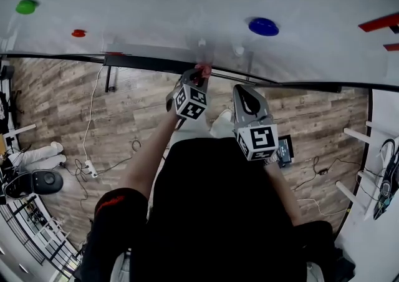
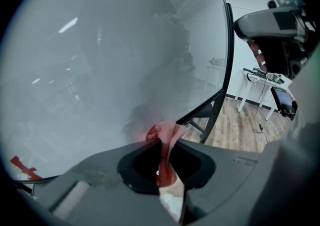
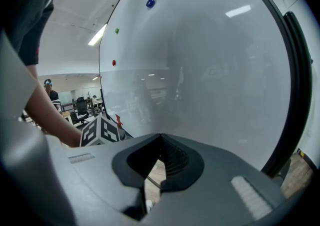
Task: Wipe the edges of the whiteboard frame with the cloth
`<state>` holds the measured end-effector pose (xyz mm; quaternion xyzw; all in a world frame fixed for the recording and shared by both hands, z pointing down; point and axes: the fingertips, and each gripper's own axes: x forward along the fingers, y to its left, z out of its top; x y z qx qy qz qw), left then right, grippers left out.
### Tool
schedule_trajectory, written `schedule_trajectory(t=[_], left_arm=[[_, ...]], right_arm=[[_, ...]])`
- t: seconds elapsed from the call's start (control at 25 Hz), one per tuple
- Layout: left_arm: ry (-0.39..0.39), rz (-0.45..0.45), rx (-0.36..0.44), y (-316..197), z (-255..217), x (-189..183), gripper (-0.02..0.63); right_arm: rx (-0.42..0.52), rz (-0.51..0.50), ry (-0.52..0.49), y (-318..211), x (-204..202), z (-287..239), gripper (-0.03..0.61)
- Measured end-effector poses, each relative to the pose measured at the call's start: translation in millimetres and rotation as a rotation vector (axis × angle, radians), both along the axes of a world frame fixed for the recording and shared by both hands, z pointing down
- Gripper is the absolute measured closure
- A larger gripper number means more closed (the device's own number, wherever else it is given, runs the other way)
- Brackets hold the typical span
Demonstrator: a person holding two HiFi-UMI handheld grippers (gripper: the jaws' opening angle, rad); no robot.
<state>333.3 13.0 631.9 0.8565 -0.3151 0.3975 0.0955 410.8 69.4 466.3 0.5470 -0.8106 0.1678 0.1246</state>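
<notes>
The whiteboard (image 1: 187, 6) fills the top of the head view, its black bottom frame (image 1: 143, 60) running across below it. My left gripper (image 1: 198, 76) is shut on a red cloth (image 1: 203, 69) that presses against this bottom frame. In the left gripper view the cloth (image 2: 162, 137) bunches out between the jaws against the board, with the frame (image 2: 230, 45) to the right. My right gripper (image 1: 244, 92) hangs just right of the left one, a little below the frame, shut with nothing in it. In the right gripper view its jaws (image 3: 160, 140) meet before the whiteboard (image 3: 200, 70).
Green (image 1: 26, 6), red (image 1: 78, 33) and blue (image 1: 263, 26) magnets sit on the board, with red marks (image 1: 378, 22) at its right. Below are a wooden floor (image 1: 62, 100), a stand leg (image 1: 110, 79), cables with a power strip (image 1: 91, 168), and white furniture (image 1: 374, 168) at right.
</notes>
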Motion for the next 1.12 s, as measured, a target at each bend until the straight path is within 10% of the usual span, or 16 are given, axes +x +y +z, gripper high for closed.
schedule_trajectory(t=[1.12], left_arm=[[-0.006, -0.012, 0.006, 16, -3, 40, 0.566]], right_arm=[[-0.003, 0.001, -0.02, 17, 39, 4, 0.577]])
